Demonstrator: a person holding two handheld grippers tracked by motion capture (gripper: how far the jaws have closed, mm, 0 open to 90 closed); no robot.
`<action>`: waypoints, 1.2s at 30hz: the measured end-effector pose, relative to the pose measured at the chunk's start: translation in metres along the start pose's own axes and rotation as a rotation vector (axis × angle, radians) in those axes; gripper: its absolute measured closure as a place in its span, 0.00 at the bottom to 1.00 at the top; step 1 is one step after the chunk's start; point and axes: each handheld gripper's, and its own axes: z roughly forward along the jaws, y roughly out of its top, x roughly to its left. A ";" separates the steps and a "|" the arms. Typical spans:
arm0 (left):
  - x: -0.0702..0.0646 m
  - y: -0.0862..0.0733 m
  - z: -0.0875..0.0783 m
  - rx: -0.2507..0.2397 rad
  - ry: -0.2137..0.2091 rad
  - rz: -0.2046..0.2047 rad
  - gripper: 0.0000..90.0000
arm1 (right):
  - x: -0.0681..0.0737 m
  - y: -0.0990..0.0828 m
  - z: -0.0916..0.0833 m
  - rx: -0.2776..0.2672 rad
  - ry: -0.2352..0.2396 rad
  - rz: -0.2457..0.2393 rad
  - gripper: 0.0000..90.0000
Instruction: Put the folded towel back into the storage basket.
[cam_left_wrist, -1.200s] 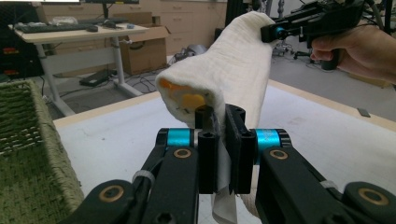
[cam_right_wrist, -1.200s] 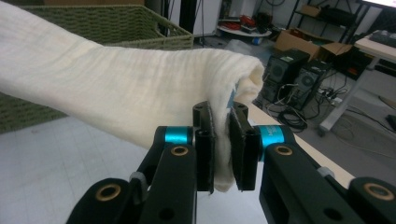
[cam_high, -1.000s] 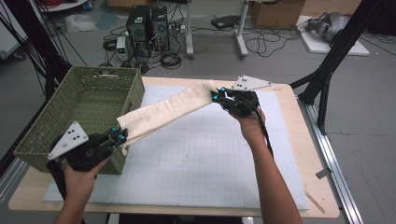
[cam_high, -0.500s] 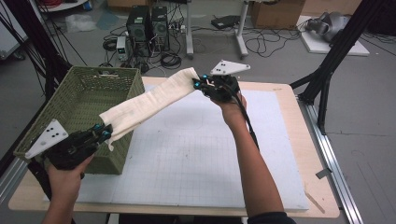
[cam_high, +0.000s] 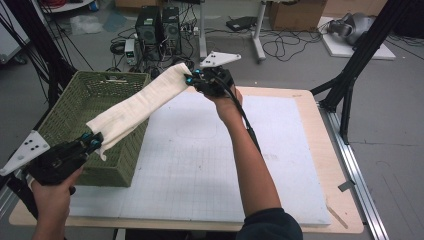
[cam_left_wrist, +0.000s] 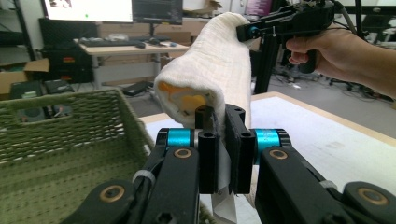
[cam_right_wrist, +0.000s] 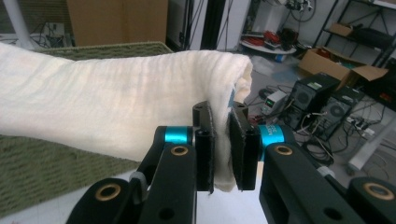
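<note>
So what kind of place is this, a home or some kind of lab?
Most likely a robotics or research lab: desktop computer towers and loose cables sit on the floor, and monitors stand on a workbench behind.

A wooden table (cam_high: 325, 150) carries a white gridded mat (cam_high: 200, 165) across most of its top and a green woven basket (cam_high: 75, 115) standing at its left edge.
</note>
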 end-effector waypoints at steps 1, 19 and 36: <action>0.001 0.001 -0.002 -0.004 0.006 -0.003 0.94 | 0.001 0.002 0.005 0.000 0.006 -0.001 0.90; 0.011 0.002 -0.027 0.028 0.122 0.060 0.94 | 0.021 0.031 0.088 0.023 0.023 0.006 0.90; 0.029 -0.007 -0.043 0.038 0.201 0.026 0.94 | 0.044 0.052 0.160 0.058 0.056 0.005 0.90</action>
